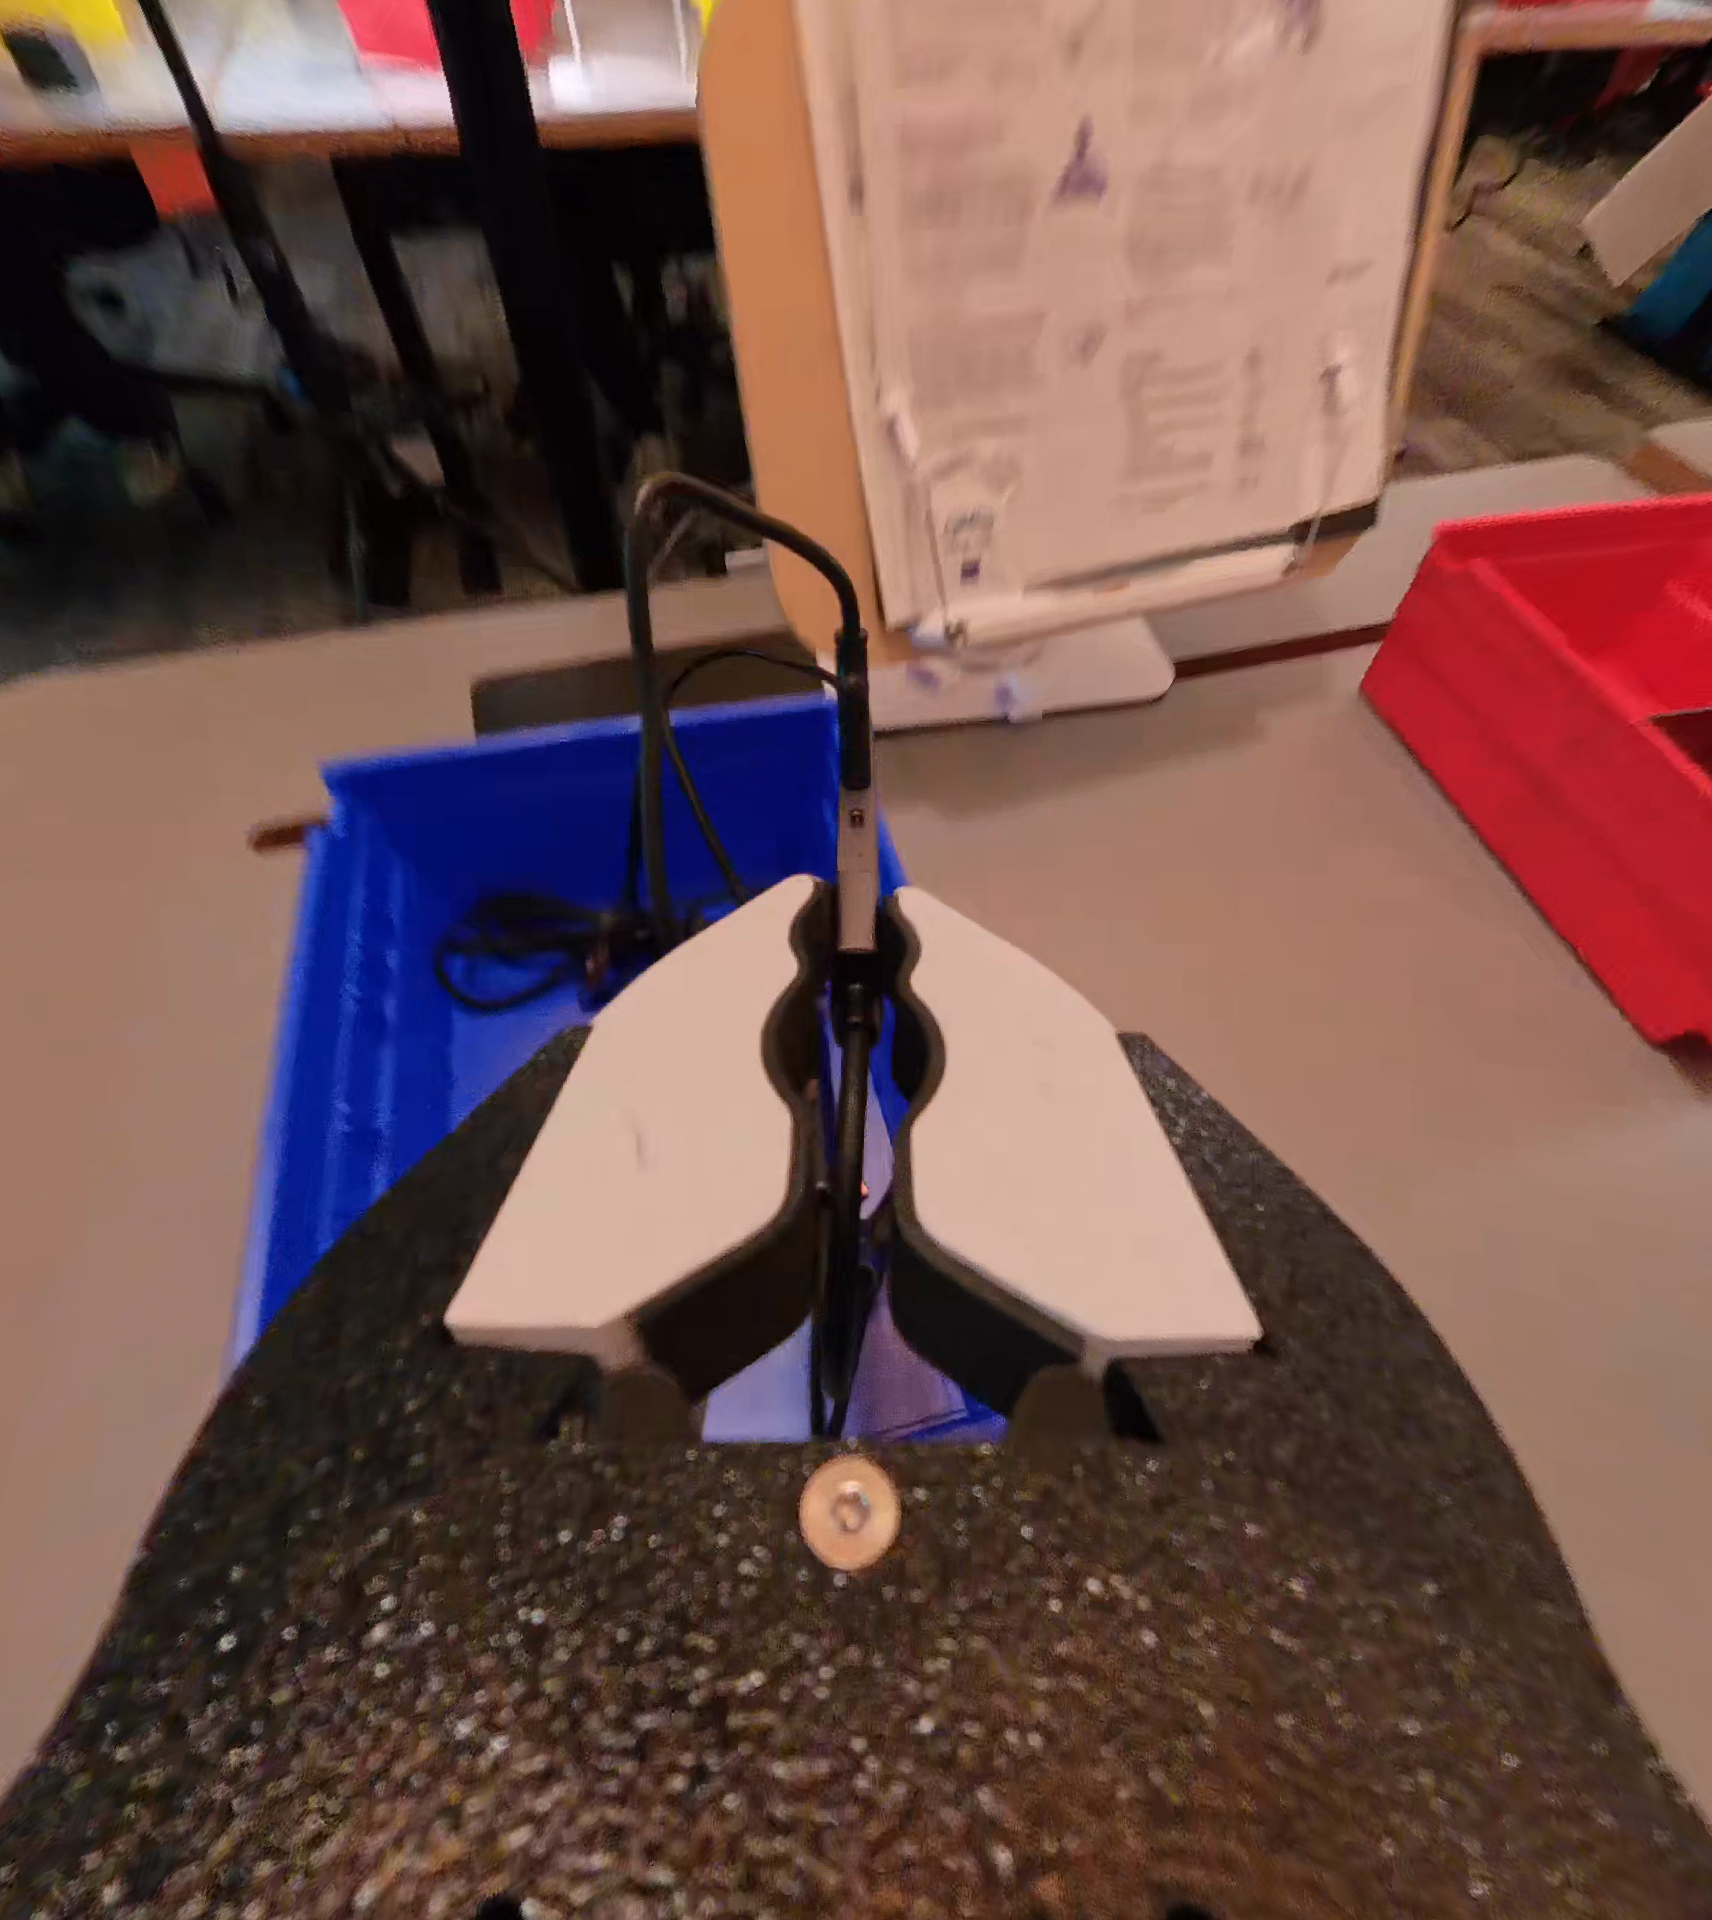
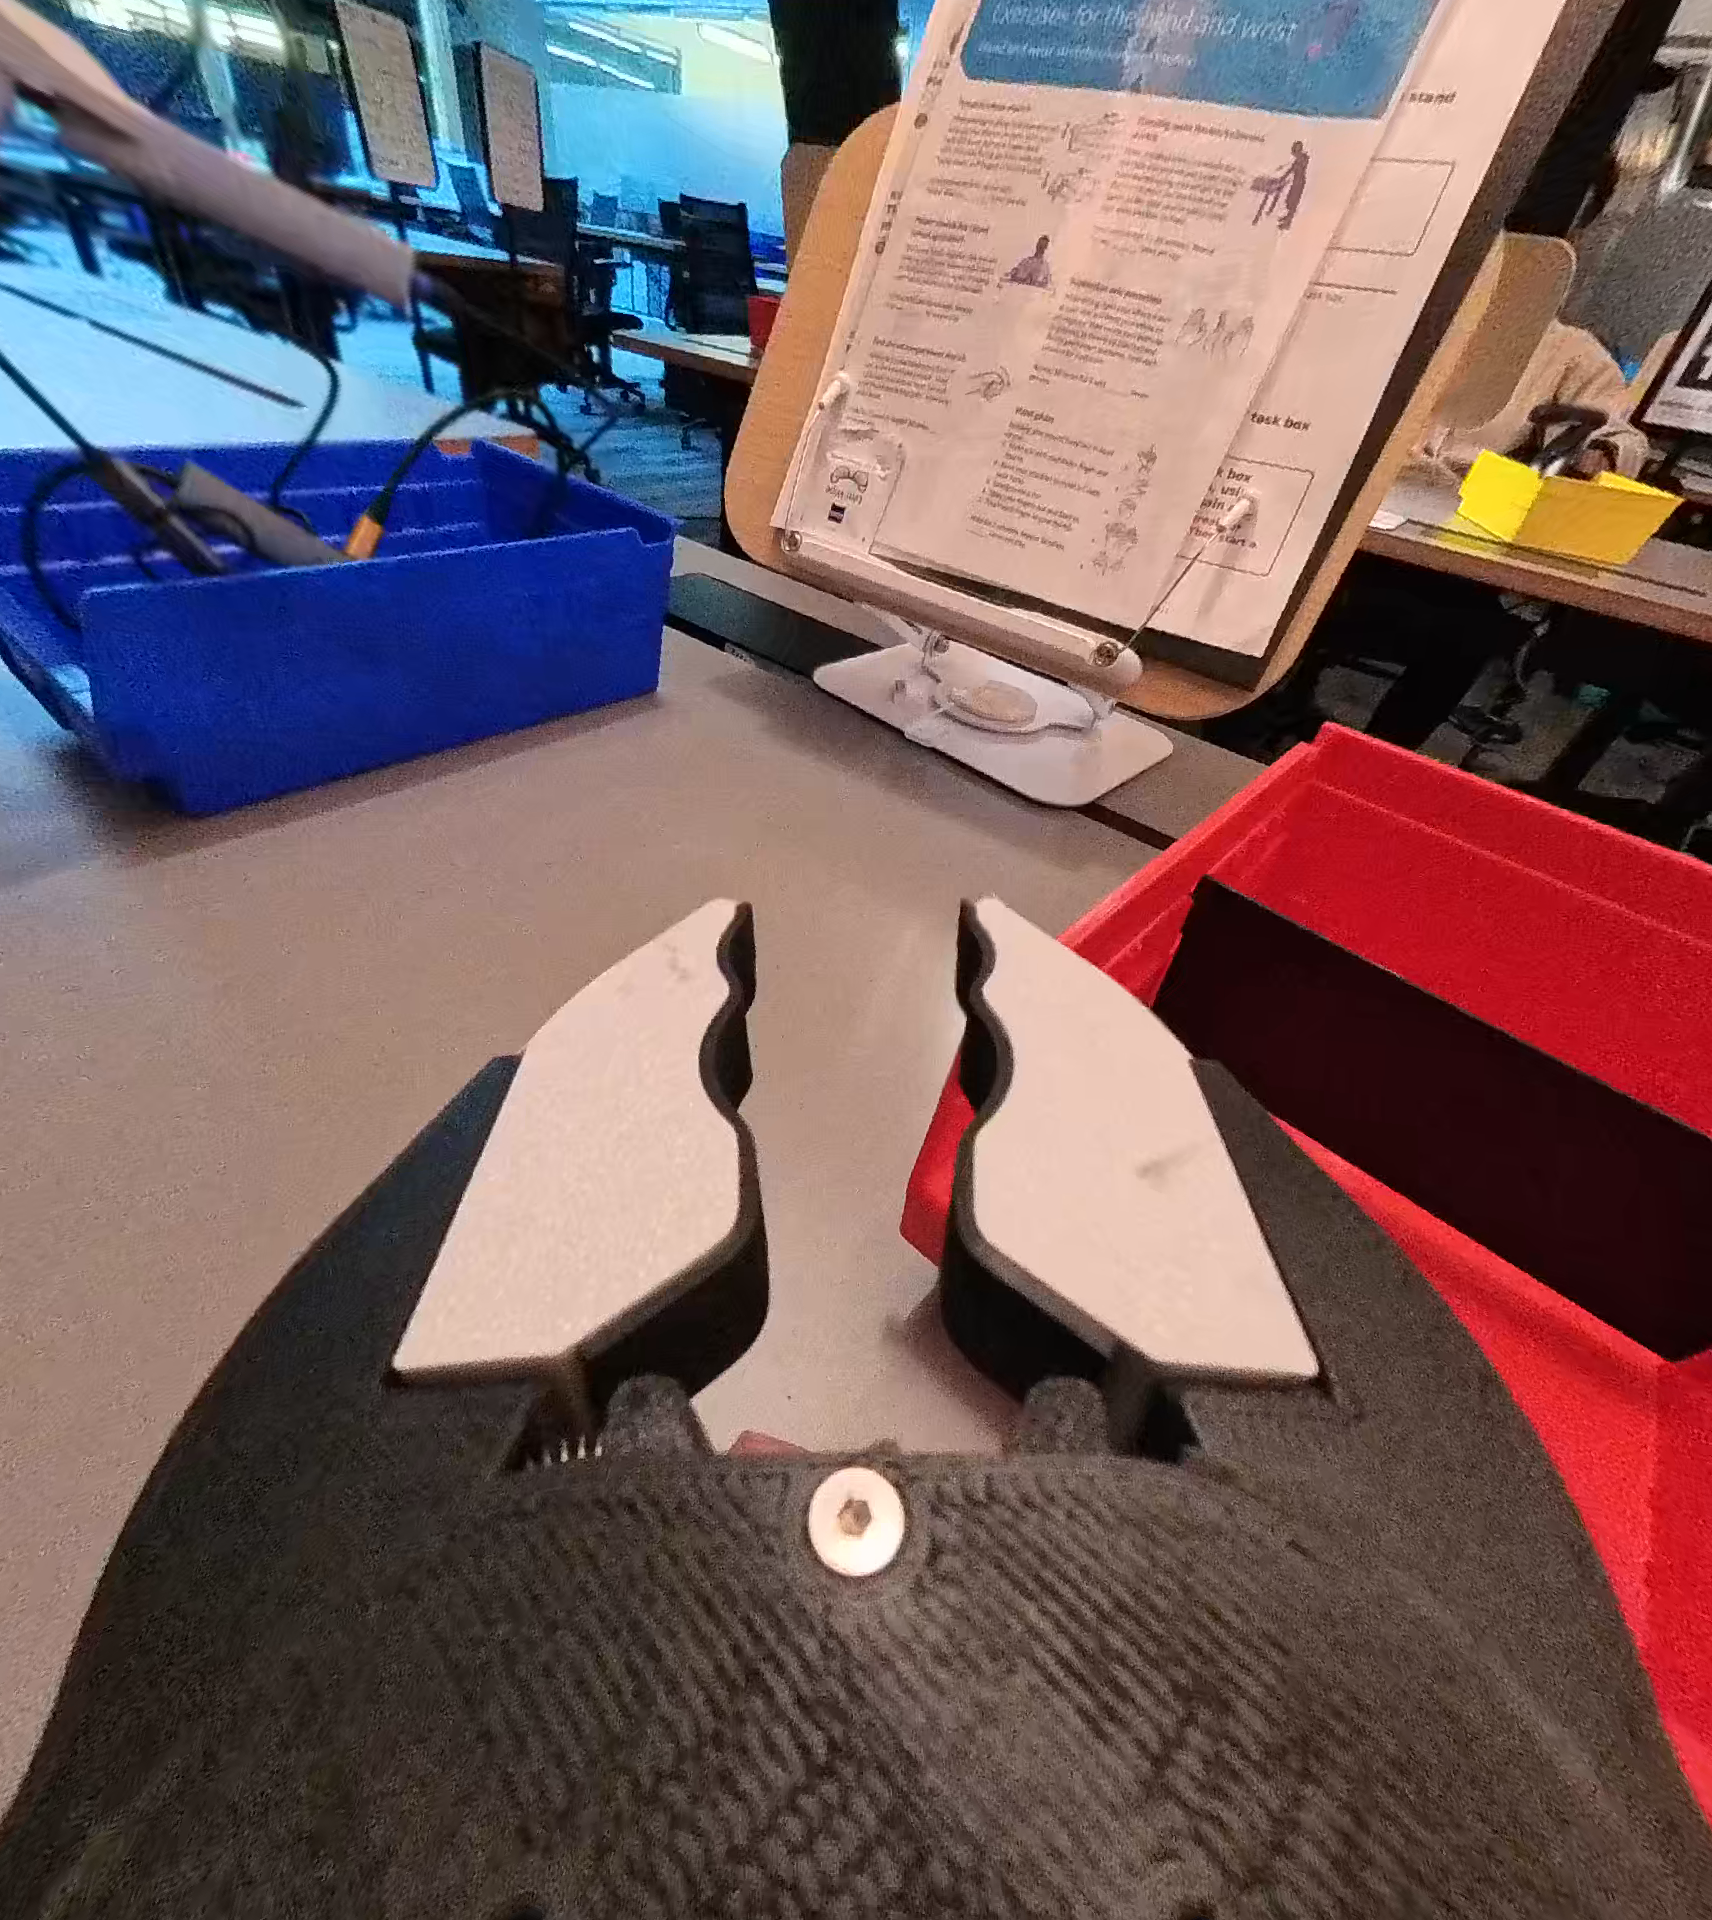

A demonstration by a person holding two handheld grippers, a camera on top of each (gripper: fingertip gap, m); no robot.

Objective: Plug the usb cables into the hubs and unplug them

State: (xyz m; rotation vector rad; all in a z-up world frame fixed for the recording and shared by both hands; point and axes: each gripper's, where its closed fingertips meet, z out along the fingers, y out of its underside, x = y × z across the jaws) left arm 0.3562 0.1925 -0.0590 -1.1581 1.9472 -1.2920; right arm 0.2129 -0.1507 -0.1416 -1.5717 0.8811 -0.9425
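My left gripper (image 1: 857, 899) is shut on a slim grey USB hub (image 1: 857, 862), held edge-on above the blue bin (image 1: 364, 935). A black plug (image 1: 854, 707) sits in the hub's far end, and its cable (image 1: 727, 509) arcs over and drops into the bin. Another black cable runs back between the fingers. More black cables (image 1: 540, 945) lie coiled in the bin. My right gripper (image 2: 857, 914) is open and empty over the grey table, beside the red bin (image 2: 1454, 883). In the right wrist view the blue bin (image 2: 364, 665) holds a grey hub (image 2: 249, 520) and an orange-tipped cable (image 2: 364, 535).
A document stand (image 1: 1091, 312) with papers stands at the table's back edge, between the bins. The red bin (image 1: 1558, 831) sits to the right and has a black insert (image 2: 1454, 1122). Grey tabletop (image 2: 416, 935) lies between the bins. Other desks and a seated person are behind. One gripper's finger ends stand about 40 cm off the other's.
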